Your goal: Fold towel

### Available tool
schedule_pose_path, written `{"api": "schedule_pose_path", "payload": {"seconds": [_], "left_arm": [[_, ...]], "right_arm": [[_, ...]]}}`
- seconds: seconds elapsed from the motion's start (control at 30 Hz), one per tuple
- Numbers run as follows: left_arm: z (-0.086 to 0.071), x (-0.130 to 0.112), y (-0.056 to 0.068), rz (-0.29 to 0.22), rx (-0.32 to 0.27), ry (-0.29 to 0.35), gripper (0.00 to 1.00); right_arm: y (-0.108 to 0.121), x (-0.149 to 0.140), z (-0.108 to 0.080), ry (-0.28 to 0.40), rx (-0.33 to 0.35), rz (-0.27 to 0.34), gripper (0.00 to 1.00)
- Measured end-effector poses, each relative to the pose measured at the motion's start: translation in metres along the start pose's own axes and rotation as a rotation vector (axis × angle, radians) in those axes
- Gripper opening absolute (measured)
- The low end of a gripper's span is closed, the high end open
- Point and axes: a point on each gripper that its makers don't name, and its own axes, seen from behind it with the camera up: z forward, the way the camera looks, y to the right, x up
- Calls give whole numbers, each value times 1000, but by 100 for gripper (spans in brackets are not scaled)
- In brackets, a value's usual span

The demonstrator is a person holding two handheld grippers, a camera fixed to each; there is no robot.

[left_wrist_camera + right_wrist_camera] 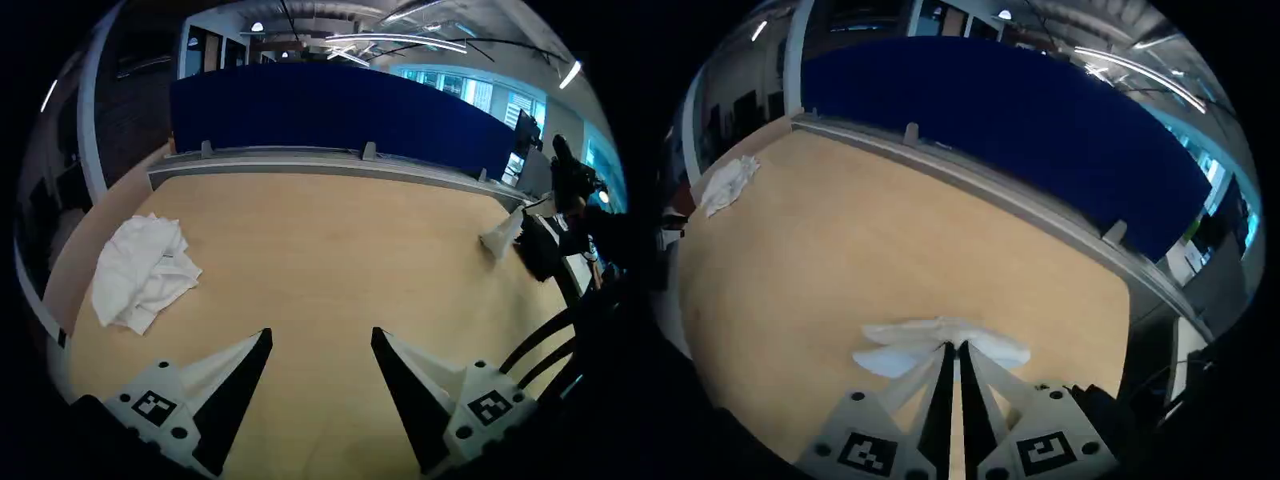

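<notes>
Left tool (321, 330) spread wide over smooth wood table (336, 240), right tool (956, 346) pinching limp white towel (912, 332)

The wide middle of the bench (336, 240) is bare wood, free for a tool to pass. At its left side lies a crumpled white towel (144, 272). A blue partition (344, 112) on a grey rail (320, 164) closes the far edge. At the right edge the right tool (954, 346) pinches a white cloth (896, 356) that touches the bench, and a dark chair back (552, 344) stands beside this edge.
</notes>
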Motion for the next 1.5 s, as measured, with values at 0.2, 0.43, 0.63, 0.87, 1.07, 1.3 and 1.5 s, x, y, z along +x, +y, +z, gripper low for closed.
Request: {"api": "schedule_pose_path", "payload": {"seconds": [0.2, 0.43, 0.63, 0.87, 1.07, 1.3, 1.5], "left_arm": [[0, 4, 3, 11, -8, 3, 92], [0, 3, 3, 19, -8, 2, 92], [-1, 1, 2, 19, -6, 0, 92], [-3, 1, 2, 27, -3, -2, 92], [-4, 1, 0, 30, 1, -4, 92], [-4, 1, 2, 34, 0, -5, 92], [-3, 3, 5, 41, -4, -4, 92]], "right_arm": [[-3, -29, 1, -37, -5, 21, 5], [1, -68, 4, -103, -45, 47, 5], [3, -103, 7, -156, -77, 95, 5], [8, -147, 9, -228, -109, 150, 5], [12, -178, 8, -276, -127, 198, 5], [8, -199, 9, -308, -133, 220, 9], [14, -204, 7, -312, -167, 213, 20]]}}
